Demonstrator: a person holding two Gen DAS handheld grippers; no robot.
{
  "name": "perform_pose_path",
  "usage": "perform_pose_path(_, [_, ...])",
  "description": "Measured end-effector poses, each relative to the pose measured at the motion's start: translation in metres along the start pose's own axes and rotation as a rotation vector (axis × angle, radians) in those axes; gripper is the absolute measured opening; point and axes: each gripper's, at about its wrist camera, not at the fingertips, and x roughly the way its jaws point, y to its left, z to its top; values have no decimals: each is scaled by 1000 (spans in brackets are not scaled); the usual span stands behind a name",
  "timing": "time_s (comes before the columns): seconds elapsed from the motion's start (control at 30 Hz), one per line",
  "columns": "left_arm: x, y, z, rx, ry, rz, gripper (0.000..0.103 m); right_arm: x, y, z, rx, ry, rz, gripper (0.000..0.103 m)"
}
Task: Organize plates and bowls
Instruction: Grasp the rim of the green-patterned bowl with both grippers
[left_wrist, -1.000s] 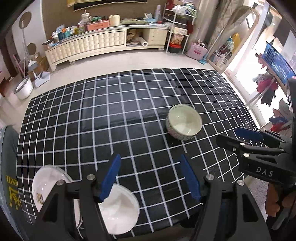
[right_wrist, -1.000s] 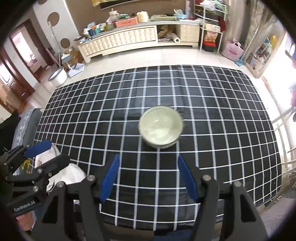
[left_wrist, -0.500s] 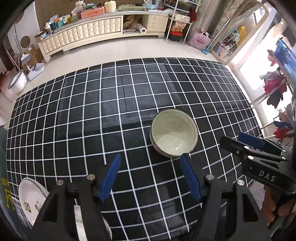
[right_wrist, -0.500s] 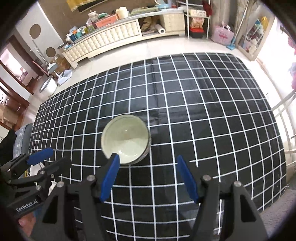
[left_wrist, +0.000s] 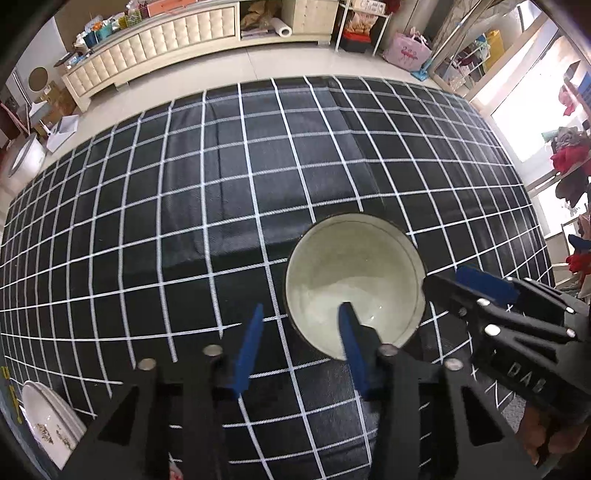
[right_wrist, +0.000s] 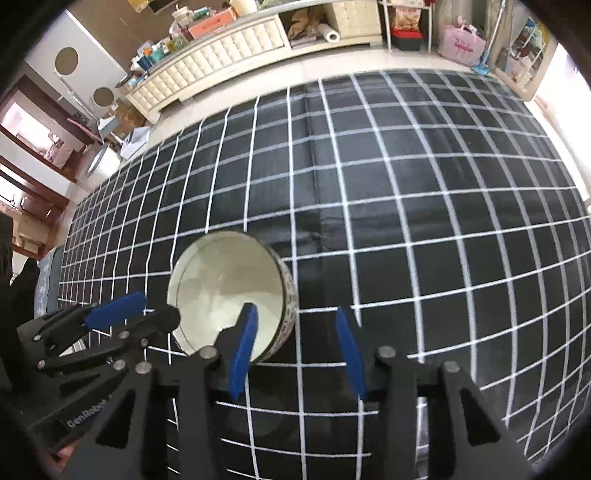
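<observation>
A pale green bowl (left_wrist: 354, 277) with a patterned outer wall stands upright on the black checked tablecloth; it also shows in the right wrist view (right_wrist: 227, 284). My left gripper (left_wrist: 301, 347) is open and straddles the bowl's near left rim, with its right finger inside the bowl. My right gripper (right_wrist: 295, 349) is open and straddles the bowl's near right rim, with its left finger inside. Neither is closed on the rim. A white plate (left_wrist: 48, 424) with a small print lies at the table's near left corner.
The black tablecloth with white grid (left_wrist: 221, 184) covers the whole table. Beyond the far edge is tiled floor and a long cream sideboard (left_wrist: 155, 48) with clutter. A rack with clothes (left_wrist: 569, 158) stands at the right.
Both grippers have moved forward and down to the bowl, one from each side. One finger of each now reaches over the rim. The plates have slid out toward the lower left.
</observation>
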Motion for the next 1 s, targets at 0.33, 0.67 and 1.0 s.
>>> perform_pose_path(0.33, [23, 6, -4, -7, 18, -18, 16, 15, -3, -1, 19, 16, 16, 18])
perform_pose_path(0.67, [26, 23, -8, -35, -1, -42, 9, 6, 7, -10, -6, 7, -65, 12])
perform_pose_path(1.0, [-29, 31, -34, -12, -40, -51, 9, -42, 33, -25, -4, -44, -65, 12])
